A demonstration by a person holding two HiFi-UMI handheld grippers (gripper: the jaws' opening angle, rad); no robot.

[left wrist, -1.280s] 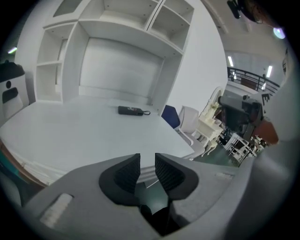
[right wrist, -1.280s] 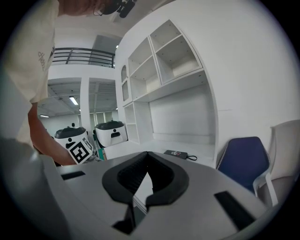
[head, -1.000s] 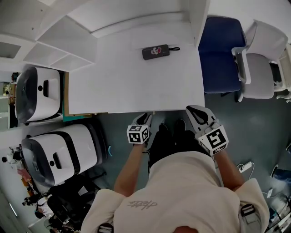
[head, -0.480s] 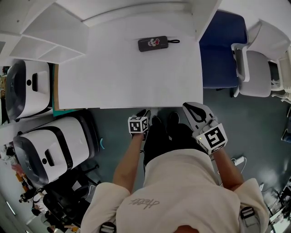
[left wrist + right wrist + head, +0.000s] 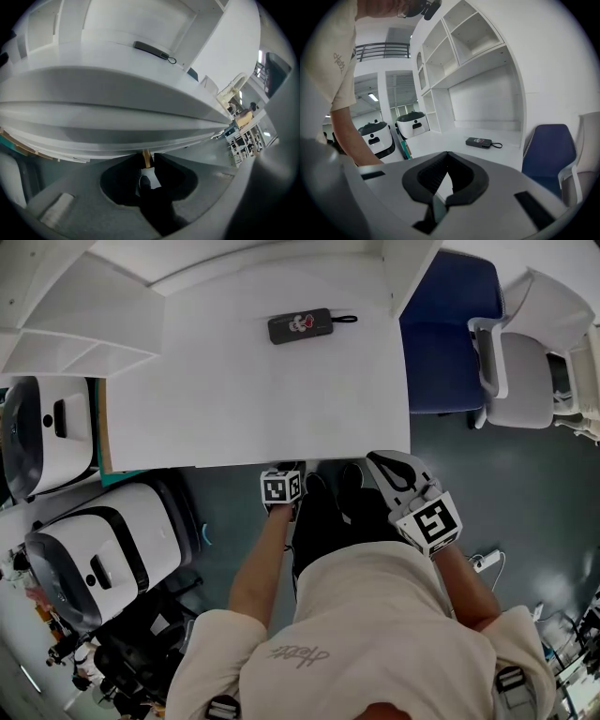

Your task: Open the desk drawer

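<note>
Left gripper [image 5: 289,474] is seen brought closer to the desk's [image 5: 281,381] near edge, jaws nipped on a tan tab [image 5: 146,157]; drawer front [image 5: 117,135] is stretched left-right, faced near; right gripper [image 5: 384,463] jaws are pressed together, empty.

We take this for an office that doubles as a robotics lab. A plain white desk [image 5: 281,390] sits against built-in white shelves [image 5: 70,320] at 10 o'clock, with a blue chair [image 5: 445,324] and a pale chair with armrests [image 5: 520,371] at 2 o'clock on grey floor. Bulky white machines [image 5: 103,545] stand at 8 o'clock. In the right gripper view we see a railed upper gallery [image 5: 379,49] and ceiling lights [image 5: 372,97].
</note>
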